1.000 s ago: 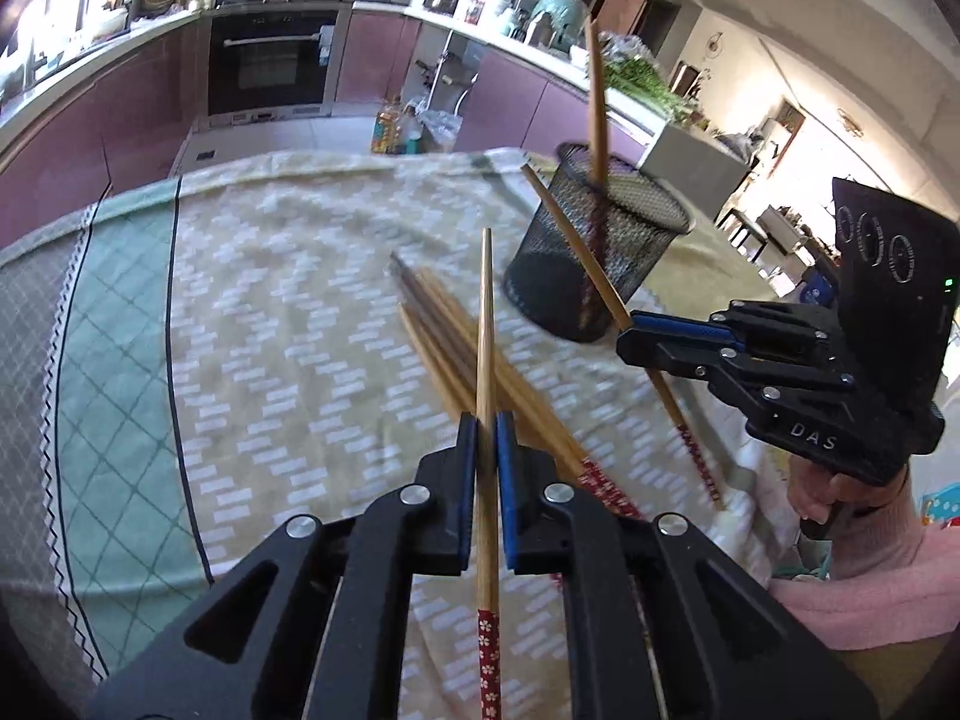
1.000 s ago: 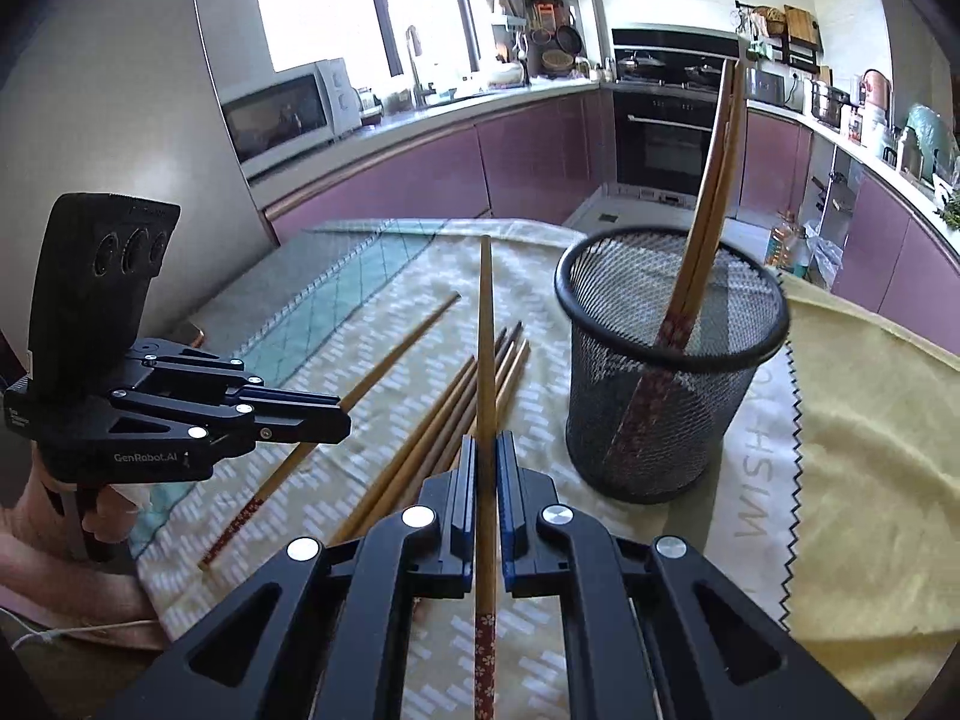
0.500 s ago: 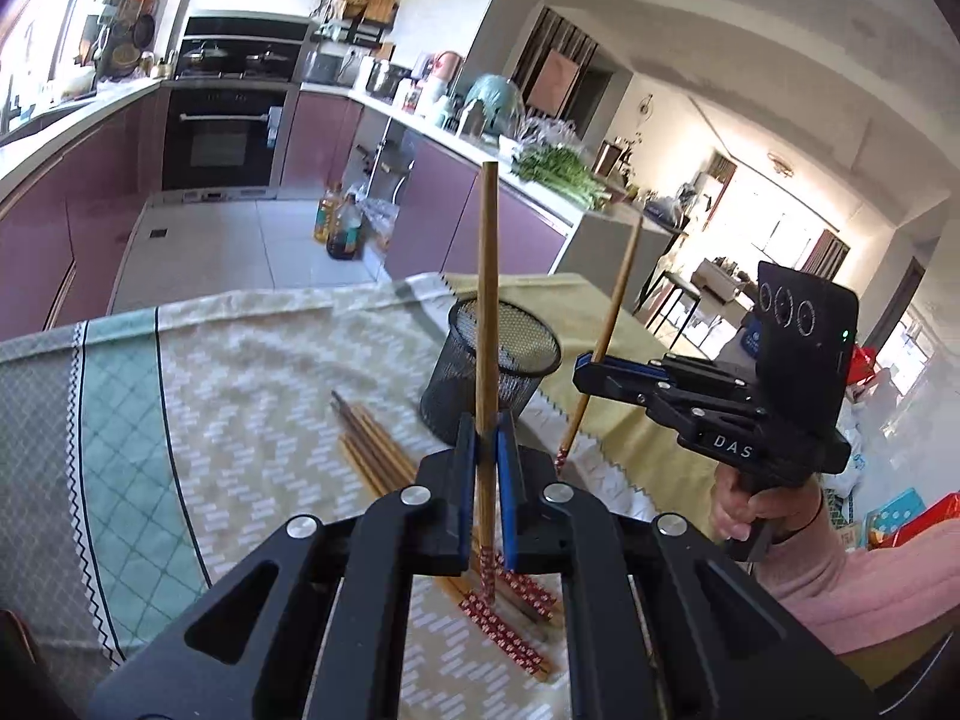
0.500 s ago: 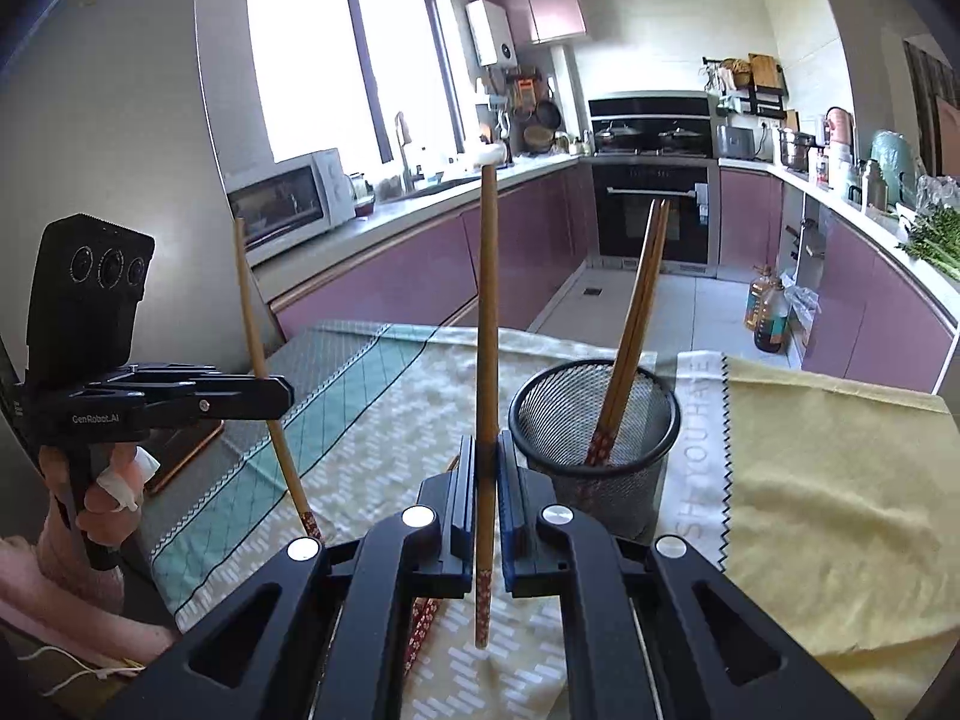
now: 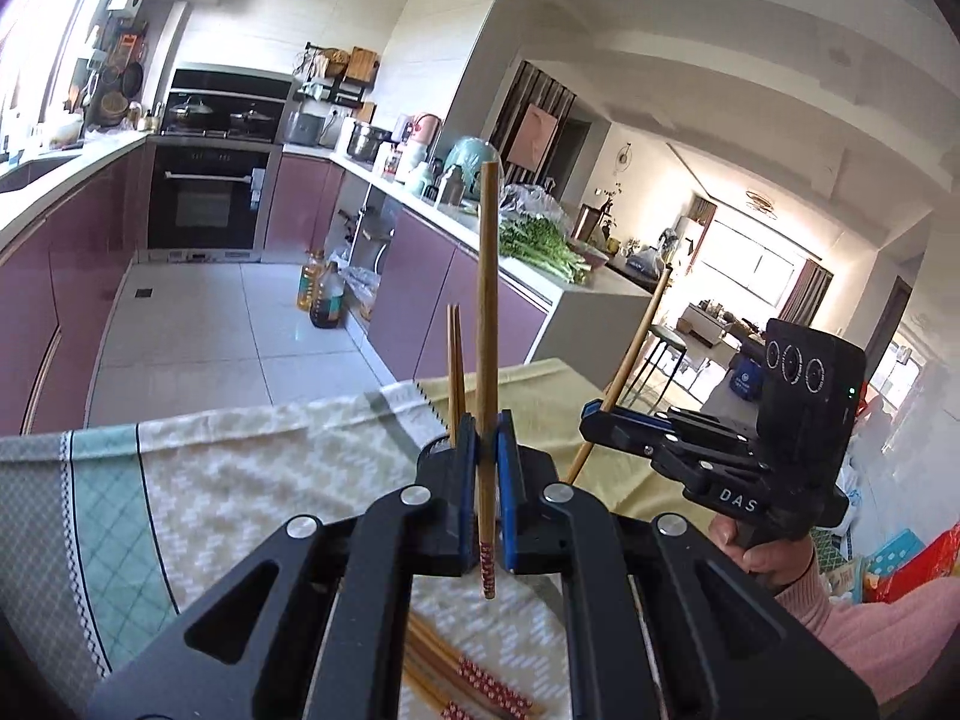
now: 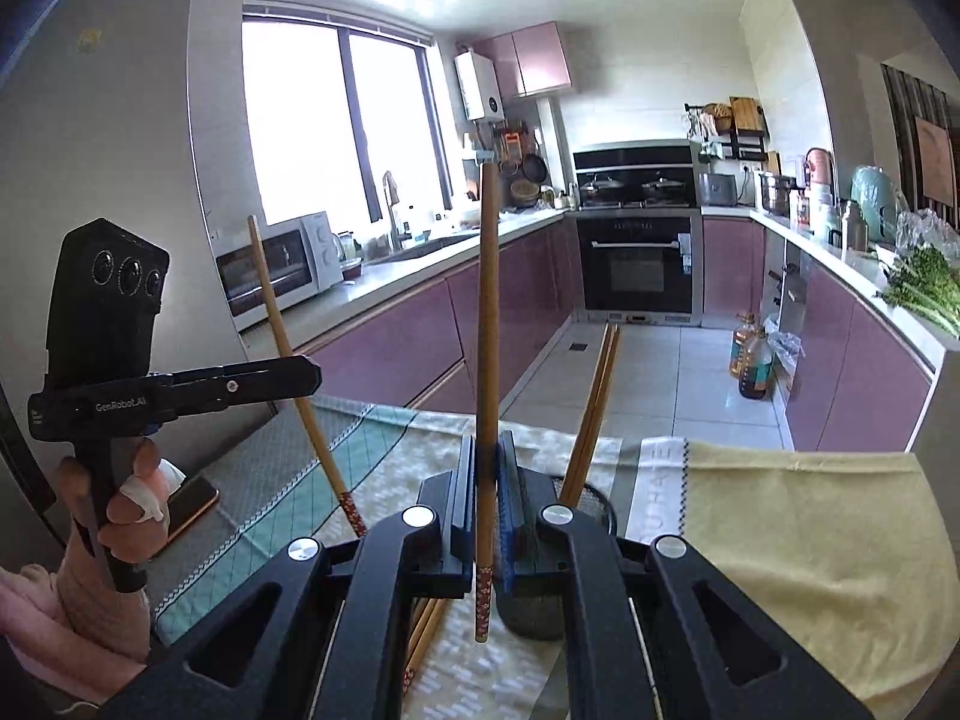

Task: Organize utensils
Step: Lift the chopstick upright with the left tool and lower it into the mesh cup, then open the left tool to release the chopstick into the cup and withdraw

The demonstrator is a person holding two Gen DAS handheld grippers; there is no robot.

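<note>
Table – each gripper clamps one chopstick.

Mesh cup mostly hidden behind right gripper at lower centre of right view; only rim sliver and lower wall show. In left view cup almost wholly behind left gripper; two chopsticks poke above it. Loose chopsticks on bench cut off by bottom edge, partly under gripper body. Phone at lower left half hidden behind hand. Pink sleeve cut by right edge.
</note>
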